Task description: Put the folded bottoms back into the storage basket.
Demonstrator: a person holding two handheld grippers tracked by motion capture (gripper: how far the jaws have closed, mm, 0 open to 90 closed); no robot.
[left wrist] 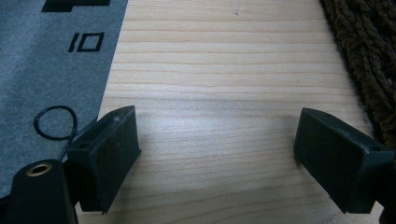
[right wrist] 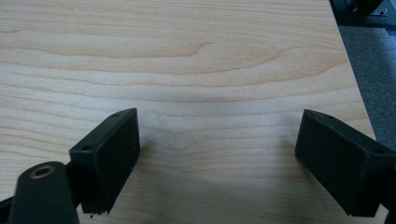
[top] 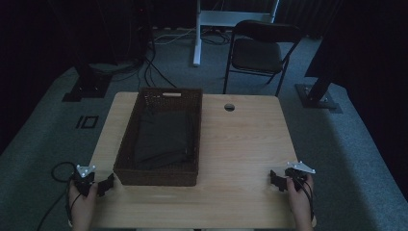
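A dark brown woven basket point(top: 159, 177) stands on the left half of the wooden table point(top: 240, 144), with dark folded cloth point(top: 161, 137) lying inside it. My left gripper point(top: 102, 185) rests at the table's front left corner, just left of the basket's near corner, open and empty. In the left gripper view its jaws point(left wrist: 217, 140) stand wide apart over bare wood, with the basket's weave point(left wrist: 369, 56) at the right edge. My right gripper point(top: 278, 180) sits at the front right, also open with nothing between its jaws point(right wrist: 217, 140).
A round cable hole point(top: 229, 107) lies near the table's far edge. Behind the table stand a black folding chair point(top: 257, 53) and a white desk leg point(top: 197, 33). Dark stand bases point(top: 317, 96) sit on grey carpet at both sides. A black cable point(left wrist: 56, 122) loops on the floor.
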